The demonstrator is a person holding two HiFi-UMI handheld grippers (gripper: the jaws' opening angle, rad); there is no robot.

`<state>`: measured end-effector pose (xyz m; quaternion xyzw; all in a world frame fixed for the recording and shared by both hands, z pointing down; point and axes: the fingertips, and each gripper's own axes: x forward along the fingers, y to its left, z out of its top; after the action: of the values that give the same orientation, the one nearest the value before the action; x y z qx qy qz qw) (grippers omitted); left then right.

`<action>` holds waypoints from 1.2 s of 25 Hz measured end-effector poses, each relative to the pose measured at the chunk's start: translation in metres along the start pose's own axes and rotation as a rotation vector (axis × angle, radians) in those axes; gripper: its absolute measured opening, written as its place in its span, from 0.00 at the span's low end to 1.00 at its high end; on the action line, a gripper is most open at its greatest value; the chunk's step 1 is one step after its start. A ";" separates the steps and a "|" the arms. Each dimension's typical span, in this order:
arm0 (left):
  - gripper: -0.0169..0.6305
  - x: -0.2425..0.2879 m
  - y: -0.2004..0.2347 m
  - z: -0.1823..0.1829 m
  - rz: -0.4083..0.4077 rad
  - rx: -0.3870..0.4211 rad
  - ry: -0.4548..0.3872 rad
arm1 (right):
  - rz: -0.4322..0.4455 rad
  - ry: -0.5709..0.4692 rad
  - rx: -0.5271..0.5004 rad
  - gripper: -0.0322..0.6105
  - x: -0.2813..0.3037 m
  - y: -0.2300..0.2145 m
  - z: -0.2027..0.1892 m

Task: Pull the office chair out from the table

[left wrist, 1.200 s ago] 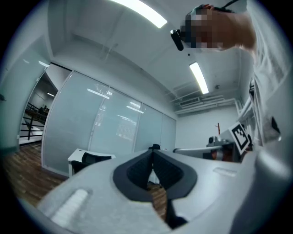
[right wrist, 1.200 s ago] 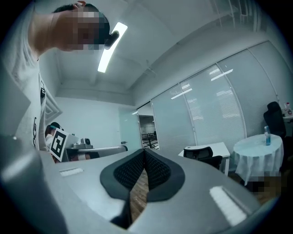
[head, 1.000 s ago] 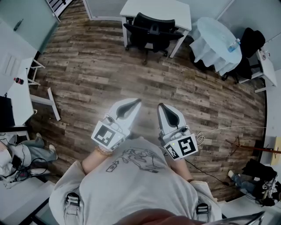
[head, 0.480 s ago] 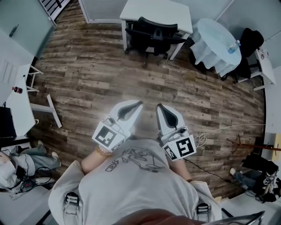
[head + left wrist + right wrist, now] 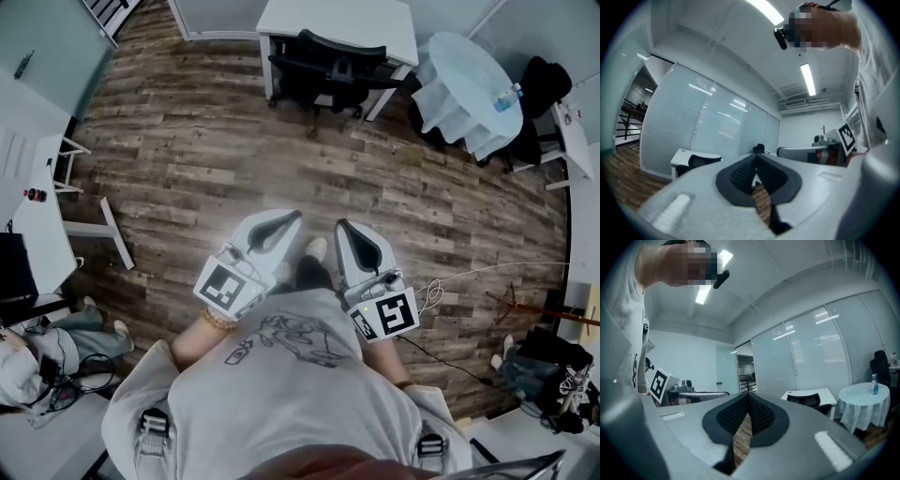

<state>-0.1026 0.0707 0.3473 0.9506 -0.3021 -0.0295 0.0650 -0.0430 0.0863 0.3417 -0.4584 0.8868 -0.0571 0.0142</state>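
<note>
My left gripper (image 5: 289,218) and right gripper (image 5: 343,228), both closed and empty, point level, side by side, toward the black office chair (image 5: 328,67) tucked at the white surface (image 5: 337,17).

We can read no words or numbers anywhere. The print on the shirt (image 5: 281,398) is too small to tell.

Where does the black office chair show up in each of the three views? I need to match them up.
Head view: office chair at top centre, pushed in at the white table.
Left gripper view: chair low left, left of the jaws, at the table.
Right gripper view: chair right of centre, at the table.
Shared landmark: the white table.
</note>
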 end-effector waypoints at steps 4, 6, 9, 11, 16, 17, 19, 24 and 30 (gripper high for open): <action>0.03 0.026 0.005 -0.004 -0.013 0.008 0.013 | -0.015 -0.003 0.012 0.06 0.007 -0.029 -0.003; 0.03 0.040 0.010 -0.005 -0.010 0.012 0.013 | -0.018 -0.005 0.012 0.06 0.011 -0.046 -0.003; 0.03 0.065 0.020 -0.003 0.003 0.025 0.013 | -0.010 -0.008 0.002 0.06 0.019 -0.073 -0.001; 0.03 0.084 0.026 -0.001 0.012 0.030 0.011 | -0.002 -0.008 -0.001 0.06 0.025 -0.093 0.002; 0.03 0.132 0.037 0.001 0.035 0.036 0.003 | 0.018 -0.006 -0.004 0.06 0.037 -0.139 0.006; 0.03 0.141 0.040 0.001 0.041 0.038 0.003 | 0.023 -0.005 -0.007 0.06 0.040 -0.147 0.006; 0.03 0.159 0.045 0.000 0.051 0.037 0.002 | 0.028 -0.004 -0.011 0.06 0.044 -0.164 0.008; 0.03 0.195 0.051 -0.002 0.065 0.041 -0.001 | 0.039 -0.001 -0.016 0.06 0.049 -0.200 0.011; 0.03 0.213 0.058 -0.008 0.088 0.031 0.008 | 0.060 0.006 -0.016 0.06 0.055 -0.219 0.009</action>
<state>0.0390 -0.0986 0.3601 0.9375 -0.3436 -0.0182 0.0525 0.1031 -0.0848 0.3590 -0.4317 0.9006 -0.0508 0.0094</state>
